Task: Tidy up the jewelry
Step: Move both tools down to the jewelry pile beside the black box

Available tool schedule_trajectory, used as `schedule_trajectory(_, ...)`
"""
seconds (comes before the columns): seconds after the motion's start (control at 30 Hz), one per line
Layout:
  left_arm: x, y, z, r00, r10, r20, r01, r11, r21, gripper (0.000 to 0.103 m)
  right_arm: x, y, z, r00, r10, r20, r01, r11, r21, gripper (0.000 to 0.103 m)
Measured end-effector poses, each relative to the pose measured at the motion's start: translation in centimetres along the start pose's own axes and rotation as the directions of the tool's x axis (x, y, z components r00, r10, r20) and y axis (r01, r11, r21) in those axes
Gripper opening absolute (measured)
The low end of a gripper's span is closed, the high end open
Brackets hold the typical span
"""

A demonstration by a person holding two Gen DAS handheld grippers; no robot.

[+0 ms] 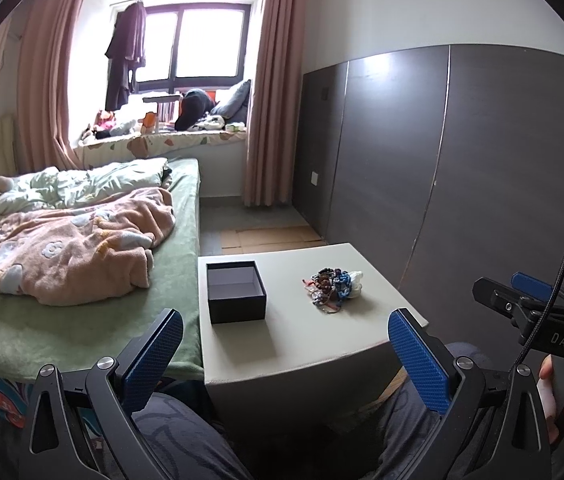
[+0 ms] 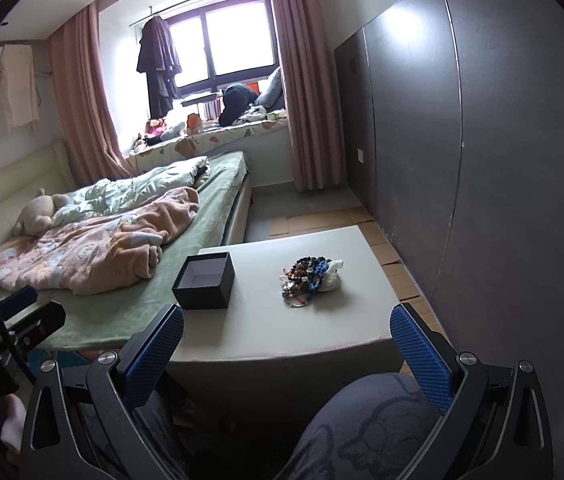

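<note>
Up front in the left wrist view, the left claw stood wide, blue pads far apart w/ nothing between them, held back from the near edge of the pale worktop. On the worktop sat a black box, lid off, grey inside, at the left side. A jewelry pile of beaded bracelets and cords, w/ a white bit at its right end, lay to the right of the box, apart from it. The right claw showed at the far right edge, off the worktop's right side; whether its jaws were apart or closed couldn't be told from here. A bed w/ a pink blanket ran along the worktop's left side.

Right wrist view: the right claw was also wide, holding nothing, short of the worktop. Box at left, jewelry pile near the middle, not touching. Part of the left claw was visible at far left, over the bed.
</note>
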State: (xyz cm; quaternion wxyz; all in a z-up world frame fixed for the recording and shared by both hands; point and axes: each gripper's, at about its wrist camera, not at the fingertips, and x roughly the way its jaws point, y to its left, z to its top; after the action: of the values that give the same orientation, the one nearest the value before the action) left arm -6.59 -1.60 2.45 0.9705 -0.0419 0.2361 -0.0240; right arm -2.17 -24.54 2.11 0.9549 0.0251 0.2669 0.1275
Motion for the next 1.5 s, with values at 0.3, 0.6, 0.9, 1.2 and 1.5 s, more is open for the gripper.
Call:
schedule_trajectory(0.3, 0.8, -0.1, 1.3, 1.000, 0.002, -0.019, -0.002, 1.000, 0.000, 0.102, 0.5, -0.6, 1.9, 0.999, 0.000, -0.036, 0.000, 1.000, -0.003, 0.103)
schedule_trajectory(0.6, 5.0, -0.1, 3.0, 0.996, -0.033, -0.078, 0.033, 0.999, -0.006, 0.102, 4.3, -2.8, 3.5, 0.997, 0.005, -0.078, 0.000, 0.998, 0.063, 0.103)
schedule_trajectory(0.9, 11.3, 0.7, 5.2, 0.983, -0.105, -0.150, 0.101, 0.994, -0.035, 0.101, 10.2, -6.9, 4.9, 0.989, 0.068, -0.128, -0.036, 0.972, 0.233, 0.103)
schedule_trajectory(1.2, 19.0, 0.8, 6.8, 0.951, -0.180, -0.251, 0.167, 0.983, -0.074, 0.082, 17.0, -8.8, 6.0, 0.972, 0.139, -0.188, -0.074, 0.946, 0.314, 0.095)
schedule_trajectory(1.5, 26.3, 0.7, 7.7, 0.901, -0.248, -0.356, 0.224, 0.969, -0.108, 0.067, 24.3, -11.1, 6.0, 0.940, 0.189, -0.285, -0.052, 0.902, 0.428, 0.074)
